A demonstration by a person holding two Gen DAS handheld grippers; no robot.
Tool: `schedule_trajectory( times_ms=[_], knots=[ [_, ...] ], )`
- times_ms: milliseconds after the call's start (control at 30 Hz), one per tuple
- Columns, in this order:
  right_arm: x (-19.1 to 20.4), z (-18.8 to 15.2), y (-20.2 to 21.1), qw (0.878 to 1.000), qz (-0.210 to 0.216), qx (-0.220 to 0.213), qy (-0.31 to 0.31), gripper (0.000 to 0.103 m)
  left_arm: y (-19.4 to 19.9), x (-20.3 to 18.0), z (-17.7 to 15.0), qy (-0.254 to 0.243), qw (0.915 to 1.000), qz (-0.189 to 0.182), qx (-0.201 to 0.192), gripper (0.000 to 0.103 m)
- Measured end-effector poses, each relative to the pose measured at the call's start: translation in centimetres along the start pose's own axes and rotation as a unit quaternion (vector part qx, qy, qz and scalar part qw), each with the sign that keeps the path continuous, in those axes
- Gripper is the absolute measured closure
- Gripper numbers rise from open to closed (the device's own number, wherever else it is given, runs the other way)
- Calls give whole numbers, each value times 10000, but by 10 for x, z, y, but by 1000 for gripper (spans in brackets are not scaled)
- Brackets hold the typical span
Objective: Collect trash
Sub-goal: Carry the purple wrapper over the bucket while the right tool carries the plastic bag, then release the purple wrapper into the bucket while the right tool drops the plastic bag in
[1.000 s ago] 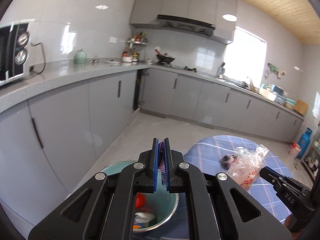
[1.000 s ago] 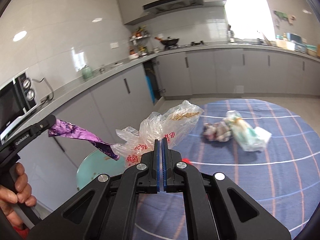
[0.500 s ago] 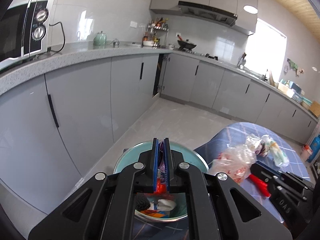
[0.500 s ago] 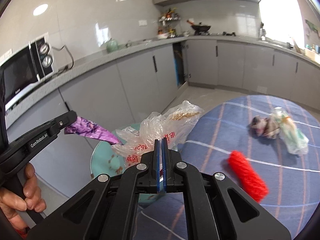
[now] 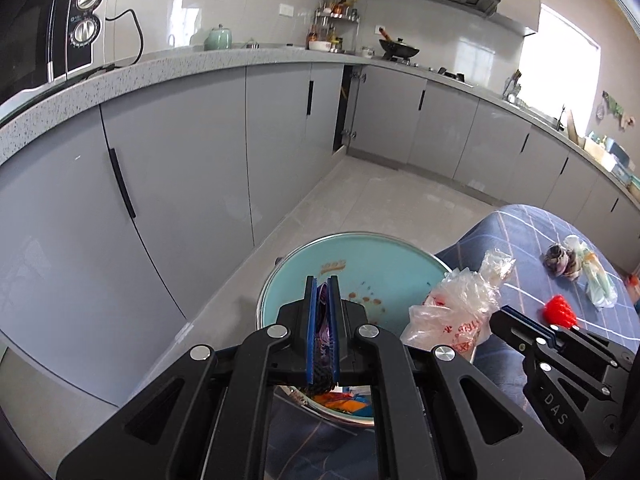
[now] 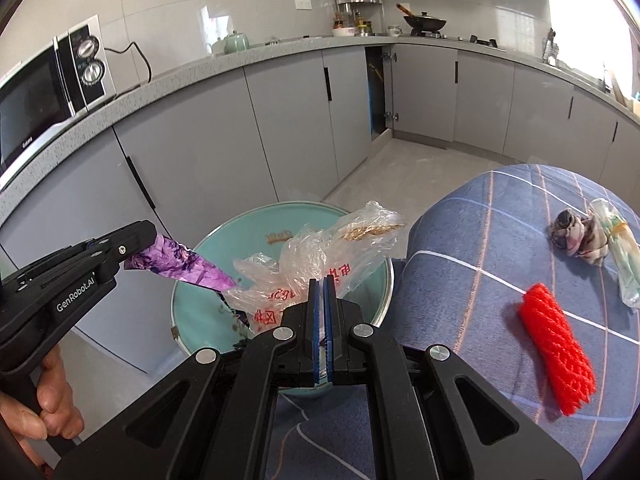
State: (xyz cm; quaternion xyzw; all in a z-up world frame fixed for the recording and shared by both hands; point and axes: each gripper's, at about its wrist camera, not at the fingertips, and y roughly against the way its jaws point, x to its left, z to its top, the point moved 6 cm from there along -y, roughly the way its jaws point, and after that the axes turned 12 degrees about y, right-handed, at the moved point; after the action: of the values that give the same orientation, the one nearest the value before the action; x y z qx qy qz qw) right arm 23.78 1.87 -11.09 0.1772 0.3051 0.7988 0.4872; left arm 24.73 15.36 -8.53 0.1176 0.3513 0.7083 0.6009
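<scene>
While both pieces of trash are held above the bin (image 6: pixel 280 236), the coming move is judged to turn on how each lies over its teal mouth. The purple wrapper (image 6: pixel 180 266) is pinched at one end by the left gripper (image 6: pixel 138 242), whose jaws are closed on it; its long axis slants down and to the right in the right wrist view, so that its free tip hangs over the inside of the bin. The clear bag (image 6: pixel 320 260) is clamped at its lower edge in the right gripper (image 6: pixel 320 282), jaws shut on the film, and it billows upward and away from the pads, over the bin's side nearest the table (image 6: pixel 480 248). In the left wrist view the bag (image 5: pixel 460 304) is seen right of the left gripper (image 5: pixel 322 284), at the rim (image 5: pixel 400 242) nearest the table. The wrapper is thus judged nearer the bin's middle, the bag nearer its edge; whether the whole bag would fall inside cannot be told with certainty from the fisheye views. On the table, well apart from either gripper, a red net (image 6: pixel 556 348), a crumpled wad (image 6: pixel 572 232) and another bag (image 6: pixel 620 256) are left lying; the right hand is the nearer to them.
</scene>
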Motion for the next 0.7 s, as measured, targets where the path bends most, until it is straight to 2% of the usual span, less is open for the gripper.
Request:
schedule_trajectory(
  times_ms=[133,200,267,333,433,533,567,600,667,700],
  knots=[
    [2,-2,-11,9999,93,115,52,98,-2,2,-2,-4,10000,57,45,97],
    [2,-3,-17,9998,105,166,88,93,-3,3,-2,-20,9999,106,69,97],
    [-2,-2,-19,9999,-3,147,81,71,-4,4,-3,-37,9998,154,98,96],
    [-7,-2,-14,10000,-71,28,19,66,-5,6,-4,-50,9997,227,120,95],
    [-16,-2,-3,9998,-126,-89,-93,66,-7,7,-6,-131,9990,401,123,93],
    [-25,-4,8,9992,-204,-193,-272,65,-6,6,-8,-199,9982,563,84,66],
    [-29,-5,14,9988,-256,-240,-334,64,-5,5,-8,-215,9979,612,59,54],
    [-34,-6,21,9983,-299,-293,-402,62,-4,3,-9,-260,9973,688,15,46],
    [-44,-8,35,9969,-401,-419,-536,51,-1,-3,-10,-326,9967,742,-31,35],
    [-49,-8,42,9958,-492,-489,-599,50,0,-5,-9,-336,9966,756,-40,26]
  ],
)
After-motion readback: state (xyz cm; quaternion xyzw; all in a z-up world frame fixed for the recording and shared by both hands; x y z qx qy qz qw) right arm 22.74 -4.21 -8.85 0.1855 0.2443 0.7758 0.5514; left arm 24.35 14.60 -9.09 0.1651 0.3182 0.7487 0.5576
